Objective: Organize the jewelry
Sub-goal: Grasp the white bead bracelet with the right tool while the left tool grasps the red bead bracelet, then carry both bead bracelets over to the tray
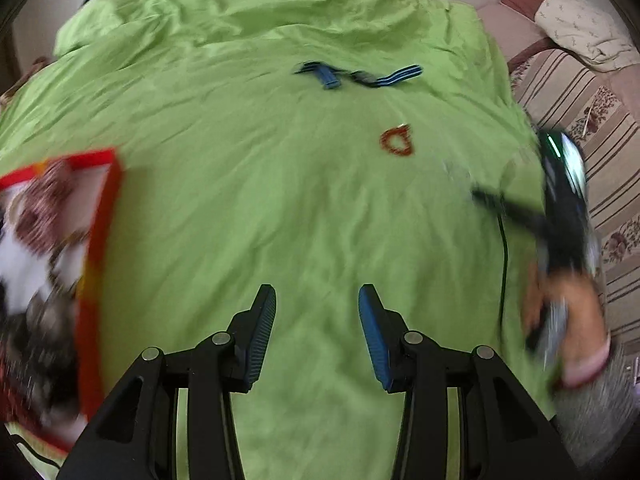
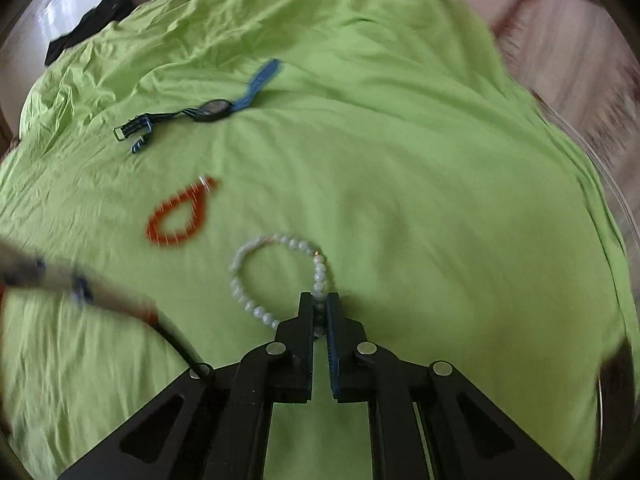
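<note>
A pale bead bracelet [image 2: 256, 280] lies on the green sheet [image 2: 420, 200], and my right gripper [image 2: 319, 304] is shut on its near right side. An orange bead bracelet [image 2: 176, 216] lies to its left, also seen as the orange bracelet [image 1: 397, 142] in the left wrist view. A blue-strapped watch [image 2: 212, 110] lies farther back, shown as the watch [image 1: 360, 76] in the left wrist view. My left gripper [image 1: 317, 304] hangs open over bare sheet, nothing between its fingers. A red-edged box [image 1: 96, 248] holding jewelry sits at its left, blurred.
A hand with a grey sleeve [image 1: 572, 320] holds the right gripper's body at the right of the left wrist view. A striped floral sofa [image 1: 592, 128] and a pillow [image 1: 580, 28] lie beyond the sheet's right edge. A dark cloth [image 2: 92, 24] sits at the far left corner.
</note>
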Available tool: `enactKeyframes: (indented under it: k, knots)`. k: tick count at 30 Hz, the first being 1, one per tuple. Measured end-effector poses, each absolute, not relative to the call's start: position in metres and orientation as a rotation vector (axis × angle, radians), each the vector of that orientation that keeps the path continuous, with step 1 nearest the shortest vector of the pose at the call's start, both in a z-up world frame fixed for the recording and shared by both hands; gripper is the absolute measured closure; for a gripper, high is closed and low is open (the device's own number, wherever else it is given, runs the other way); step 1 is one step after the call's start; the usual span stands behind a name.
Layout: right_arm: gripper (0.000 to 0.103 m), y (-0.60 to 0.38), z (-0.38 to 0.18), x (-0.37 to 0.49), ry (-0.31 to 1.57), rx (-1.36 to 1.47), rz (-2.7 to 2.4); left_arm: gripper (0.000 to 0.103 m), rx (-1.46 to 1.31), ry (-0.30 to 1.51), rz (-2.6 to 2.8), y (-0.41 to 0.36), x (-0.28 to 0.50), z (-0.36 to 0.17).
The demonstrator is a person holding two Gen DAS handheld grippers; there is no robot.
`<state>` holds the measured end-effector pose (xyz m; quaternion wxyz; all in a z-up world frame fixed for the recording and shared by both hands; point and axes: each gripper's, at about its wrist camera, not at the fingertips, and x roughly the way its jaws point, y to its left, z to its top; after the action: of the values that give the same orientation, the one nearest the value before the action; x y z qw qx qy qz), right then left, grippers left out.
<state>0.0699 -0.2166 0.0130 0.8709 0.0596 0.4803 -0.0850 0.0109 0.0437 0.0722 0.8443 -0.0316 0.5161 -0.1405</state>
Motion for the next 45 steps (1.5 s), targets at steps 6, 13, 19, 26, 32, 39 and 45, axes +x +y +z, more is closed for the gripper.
enactKeyframes:
  k: [6,13,19,26,32,39,45]
  knots:
    - [0.096,-0.251,0.004,0.019,0.9,0.347,-0.108,0.061,-0.045,1.072,-0.361,-0.02,0.081,0.07]
    - [0.096,-0.262,-0.004,0.029,0.894,0.458,-0.043,0.073,-0.019,1.115,-0.386,-0.068,0.159,0.042]
    - [0.096,-0.262,-0.006,0.031,0.898,0.479,-0.027,0.073,0.029,1.131,-0.418,-0.094,0.192,0.013]
    - [0.096,-0.262,-0.01,0.036,0.887,0.493,-0.018,0.096,0.1,1.085,-0.387,-0.113,0.197,0.008]
    - [0.096,-0.269,-0.009,0.033,0.868,0.568,0.041,0.096,0.079,1.071,-0.414,-0.106,0.17,0.028]
    - [0.096,-0.258,0.009,0.026,0.813,0.537,0.068,0.096,0.071,1.006,-0.448,-0.064,0.102,0.085]
    - [0.096,-0.244,0.025,0.007,0.774,0.524,0.072,0.096,0.028,0.965,-0.441,-0.02,0.035,0.124]
